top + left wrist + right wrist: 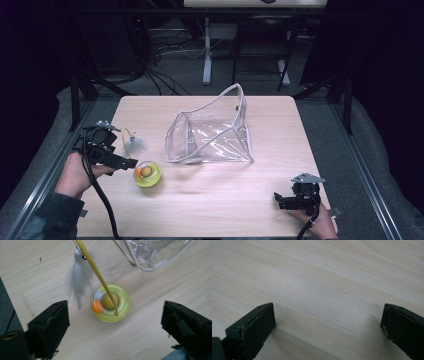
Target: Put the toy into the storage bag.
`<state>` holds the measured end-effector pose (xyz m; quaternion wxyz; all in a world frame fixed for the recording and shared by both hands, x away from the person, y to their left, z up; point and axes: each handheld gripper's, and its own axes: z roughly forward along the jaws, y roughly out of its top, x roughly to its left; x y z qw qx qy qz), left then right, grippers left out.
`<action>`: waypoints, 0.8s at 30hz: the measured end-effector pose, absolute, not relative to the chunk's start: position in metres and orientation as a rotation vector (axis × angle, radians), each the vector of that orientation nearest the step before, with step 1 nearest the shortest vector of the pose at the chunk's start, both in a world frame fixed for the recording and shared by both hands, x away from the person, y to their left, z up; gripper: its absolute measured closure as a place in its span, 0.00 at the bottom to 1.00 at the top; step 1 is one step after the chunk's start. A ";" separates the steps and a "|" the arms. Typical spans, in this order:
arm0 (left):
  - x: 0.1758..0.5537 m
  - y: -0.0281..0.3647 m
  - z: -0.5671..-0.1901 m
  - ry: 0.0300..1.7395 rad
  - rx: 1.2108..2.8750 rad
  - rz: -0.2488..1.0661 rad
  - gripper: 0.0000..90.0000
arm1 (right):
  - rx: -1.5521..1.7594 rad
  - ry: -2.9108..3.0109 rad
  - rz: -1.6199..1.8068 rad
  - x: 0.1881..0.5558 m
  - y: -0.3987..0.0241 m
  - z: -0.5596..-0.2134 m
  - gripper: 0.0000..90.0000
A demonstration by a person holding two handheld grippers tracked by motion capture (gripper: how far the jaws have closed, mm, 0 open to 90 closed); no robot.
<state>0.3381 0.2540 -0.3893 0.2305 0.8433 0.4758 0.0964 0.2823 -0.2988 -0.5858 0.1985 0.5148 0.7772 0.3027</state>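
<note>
The yellow-green cat toy (147, 174), a ring-shaped track with an orange ball inside, sits on the desk (210, 200) toward the near left, at about eight o'clock from the clear plastic pouch (212, 132); a thin yellow wand (96, 267) rises from its hub with a white feather (78, 281) hanging off it, so the toy is top-heavy on one side and likely best taken by its ring. The left gripper (127, 162) hovers just at nine o'clock of the toy, its jaws apart with nothing between them, the toy lying centred beyond the two tips in the left gripper view; that line-up looks like readiness for a grasp. The pouch stands propped open with its mouth up and toward the toy, apparently kept so to receive it; its near rim lies at one o'clock of the toy, near but apart. The right gripper (281, 201) rests low at the near right corner, jaws apart over bare wood, well apart from everything. Open room lies across the desk's near middle; the left edge is close behind the left hand (75, 175).
</note>
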 end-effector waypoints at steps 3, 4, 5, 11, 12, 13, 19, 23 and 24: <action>0.342 0.253 -0.387 1.303 2.331 0.254 0.22 | 1.440 2.174 0.848 0.282 -0.299 -0.586 0.00; 0.342 0.253 -0.387 1.303 2.331 0.254 0.28 | 1.440 2.174 0.848 0.282 -0.299 -0.586 0.00; 0.345 0.251 -0.386 1.297 2.342 0.247 0.34 | 1.441 2.173 0.847 0.282 -0.299 -0.586 0.00; 0.348 0.248 -0.384 1.271 2.355 0.247 0.52 | 1.441 2.174 0.847 0.282 -0.299 -0.586 0.00; 0.349 0.247 -0.385 1.275 2.363 0.246 0.53 | 1.440 2.170 0.849 0.282 -0.299 -0.586 0.00; 0.350 0.247 -0.386 1.282 2.363 0.246 0.55 | 1.439 2.173 0.845 0.282 -0.299 -0.586 0.00; 0.352 0.248 -0.394 1.298 2.378 0.243 0.65 | 1.448 2.161 0.856 0.282 -0.298 -0.587 0.00; 0.352 0.250 -0.398 1.299 2.368 0.259 0.69 | 1.443 2.169 0.847 0.283 -0.299 -0.586 0.00; 0.352 0.250 -0.401 1.306 2.356 0.255 0.71 | 1.450 2.160 0.854 0.282 -0.298 -0.587 0.00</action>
